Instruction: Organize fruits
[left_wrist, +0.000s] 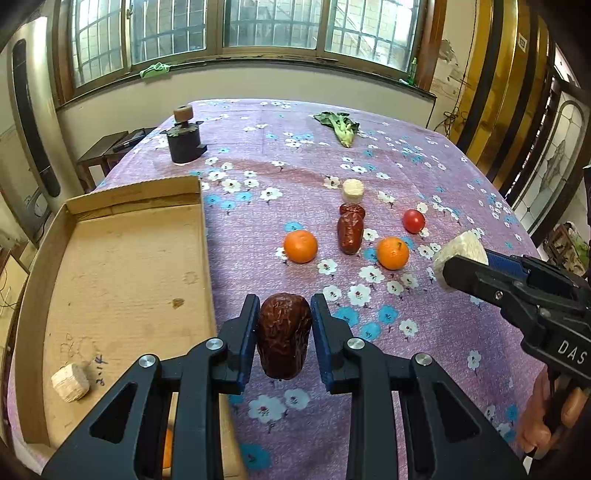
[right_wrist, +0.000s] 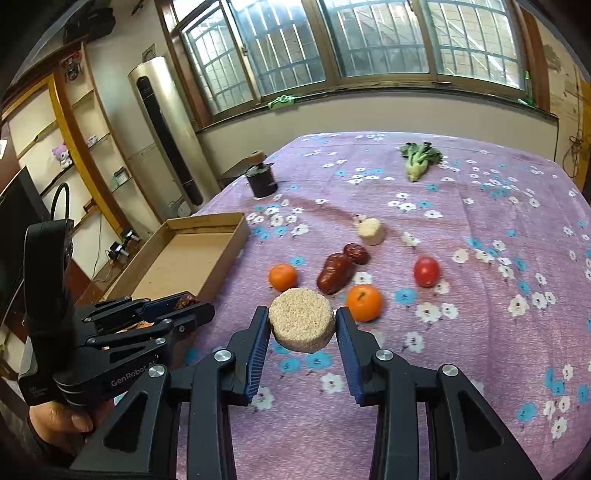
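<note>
My left gripper (left_wrist: 284, 306) is shut on a wrinkled dark red date (left_wrist: 283, 334), held above the cloth just right of the cardboard box (left_wrist: 207, 236). My right gripper (right_wrist: 302, 314) is shut on a round beige cake (right_wrist: 302, 326), lifted over the table; in the left wrist view it shows at the right edge (left_wrist: 461, 264). On the cloth lie two oranges (left_wrist: 300, 246) (left_wrist: 392, 253), a red tomato (left_wrist: 413, 220), two more dates (left_wrist: 349, 232) and another beige cake (left_wrist: 352, 190). In the box sit a beige cake (left_wrist: 70, 382) and a partly hidden orange (left_wrist: 167, 452).
The purple flowered tablecloth (left_wrist: 424, 369) covers the table. A dark grinder (left_wrist: 184, 138) stands at the far left and a green leafy vegetable (left_wrist: 340, 127) lies at the far middle. A person's hand (right_wrist: 59, 417) holds the left gripper.
</note>
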